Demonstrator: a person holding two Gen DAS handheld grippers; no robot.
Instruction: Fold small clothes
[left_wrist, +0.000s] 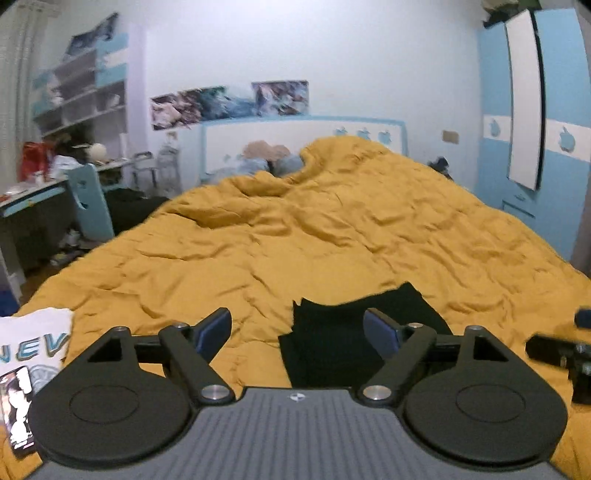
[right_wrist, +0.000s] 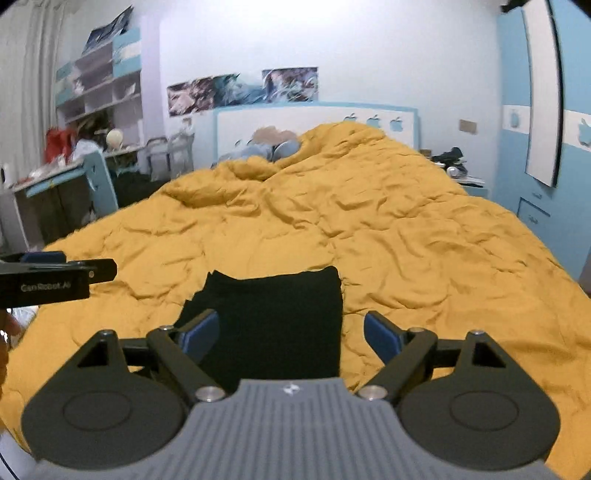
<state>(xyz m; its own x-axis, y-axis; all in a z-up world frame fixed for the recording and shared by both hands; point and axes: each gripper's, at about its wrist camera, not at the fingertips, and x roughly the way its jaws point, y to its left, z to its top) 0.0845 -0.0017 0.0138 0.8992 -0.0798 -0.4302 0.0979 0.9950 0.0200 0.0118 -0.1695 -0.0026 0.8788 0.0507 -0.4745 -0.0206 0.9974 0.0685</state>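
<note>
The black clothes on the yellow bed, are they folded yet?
Partly, it seems: the black garment lies flat in a rough rectangle on the yellow duvet, though how many folds are done is unclear. Nothing is in hand: the left gripper and right gripper are open. The white printed T-shirt may be left.

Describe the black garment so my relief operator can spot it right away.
Start from the big mustard-yellow quilt that covers the bed. At its near edge, right ahead of the open right gripper, a flat, roughly square black garment lies on the quilt. It is the only dark cloth there; the white printed T-shirt lies off to its left, past the open left gripper.
</note>
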